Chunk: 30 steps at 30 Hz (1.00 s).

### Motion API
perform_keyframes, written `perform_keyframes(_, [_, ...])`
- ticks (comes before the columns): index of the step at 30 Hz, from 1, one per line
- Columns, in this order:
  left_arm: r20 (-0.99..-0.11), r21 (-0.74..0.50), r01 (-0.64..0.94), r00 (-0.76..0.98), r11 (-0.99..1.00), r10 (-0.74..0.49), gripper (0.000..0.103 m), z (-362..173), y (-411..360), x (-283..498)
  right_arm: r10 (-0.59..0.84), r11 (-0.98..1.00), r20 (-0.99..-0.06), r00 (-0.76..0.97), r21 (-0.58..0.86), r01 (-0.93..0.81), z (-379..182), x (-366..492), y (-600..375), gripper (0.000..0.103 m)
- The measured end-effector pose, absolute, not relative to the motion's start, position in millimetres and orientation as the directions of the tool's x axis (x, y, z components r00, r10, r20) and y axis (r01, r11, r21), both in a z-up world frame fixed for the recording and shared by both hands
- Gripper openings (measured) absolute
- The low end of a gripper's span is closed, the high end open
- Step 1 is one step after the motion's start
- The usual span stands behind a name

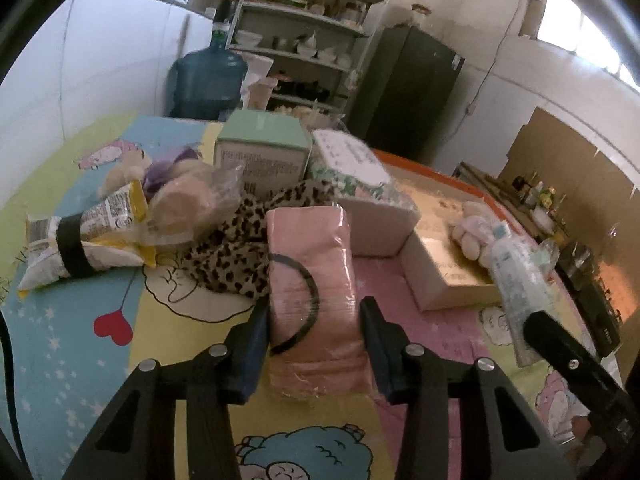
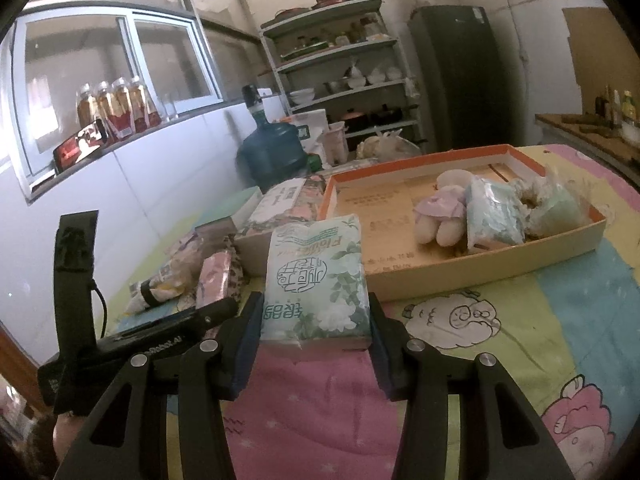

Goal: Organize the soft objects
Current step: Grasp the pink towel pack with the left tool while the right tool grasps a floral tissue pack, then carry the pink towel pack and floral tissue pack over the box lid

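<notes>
Tablecloth (image 2: 560, 320) with pastel cartoon sheep fills the lower half of both views. Shallow orange-rimmed cardboard tray (image 2: 480, 272), upper right of the right wrist view, holds a plush toy (image 2: 440, 216). Right gripper (image 2: 316, 344) clamps a green floral tissue pack (image 2: 316, 280), frame centre. Left gripper (image 1: 316, 344) is closed on a pink plastic-wrapped pack (image 1: 316, 280) carrying a black hair band (image 1: 308, 300), lower centre.

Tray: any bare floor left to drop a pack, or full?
The tray is bare across its left half, from the orange rim to the plush doll. The right end is crowded: doll, blue-green pack and a bagged item packed together. Outside, the cloth in front of the tray's near wall is also clear.
</notes>
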<state>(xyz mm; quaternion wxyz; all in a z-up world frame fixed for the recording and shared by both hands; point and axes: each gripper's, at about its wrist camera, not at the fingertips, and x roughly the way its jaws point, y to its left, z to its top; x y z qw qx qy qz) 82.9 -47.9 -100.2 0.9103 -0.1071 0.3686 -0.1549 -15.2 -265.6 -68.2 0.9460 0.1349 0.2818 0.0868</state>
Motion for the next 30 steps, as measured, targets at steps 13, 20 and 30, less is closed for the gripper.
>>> perform_keyframes(13, [-0.567,-0.285,0.262,0.730,0.922,-0.382,0.045,-64.0,-58.3,66.5,0.237,0.945,-0.478,0.846,0.316,-0.086,-62.6,-20.9,-272.4,0.050])
perform_keyframes(20, [-0.538,-0.272,0.324,0.729,0.906,-0.423,0.045,-46.3,-78.6,64.1,0.201,0.953,-0.449,0.871,0.297,-0.067,-50.1,-26.3,-285.1,0.050])
perform_keyframes(30, [-0.516,-0.273,0.412,0.700,0.869,-0.494,0.045,-31.5,-120.4,69.0,0.124,0.958,-0.412,0.903,0.285,-0.001,-36.7,-35.1,-320.7,0.050])
